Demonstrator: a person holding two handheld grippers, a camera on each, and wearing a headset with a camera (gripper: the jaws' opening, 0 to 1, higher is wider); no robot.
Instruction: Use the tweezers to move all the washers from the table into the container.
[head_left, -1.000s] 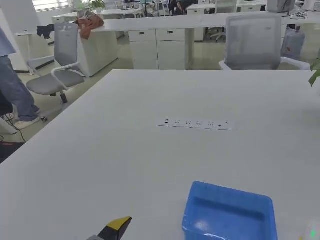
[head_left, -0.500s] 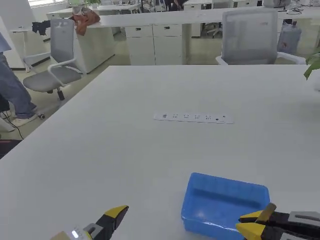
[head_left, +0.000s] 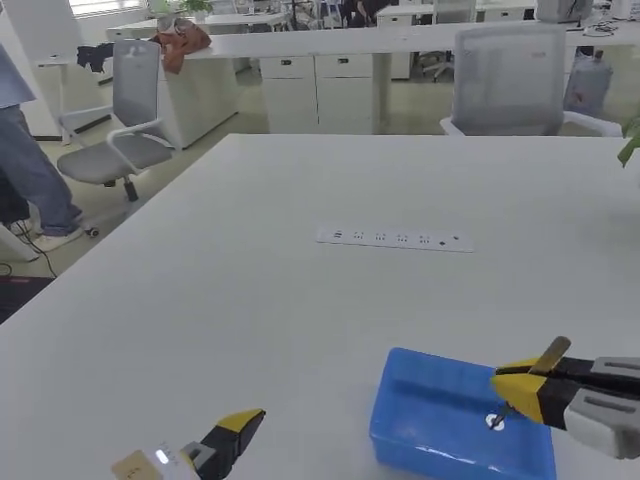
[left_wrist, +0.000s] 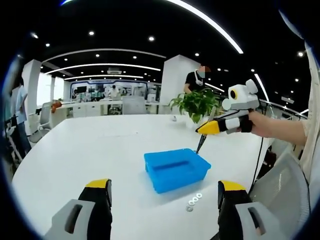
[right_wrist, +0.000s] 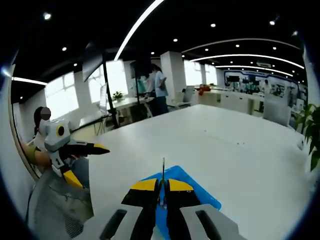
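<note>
- White table in an open office, a power strip lying mid-table; desks and chairs behind.
- Left gripper at the near edge, jaws wide apart, holding nothing.
- A few washers lie loose on the table just beside the blue container.
- Right gripper is clamped on the tweezers, tips down over the container with a small washer at them; I judge this the drop step; next calls for easing the squeeze, then fetching the loose ones; whether others lie inside, I cannot tell.
</note>
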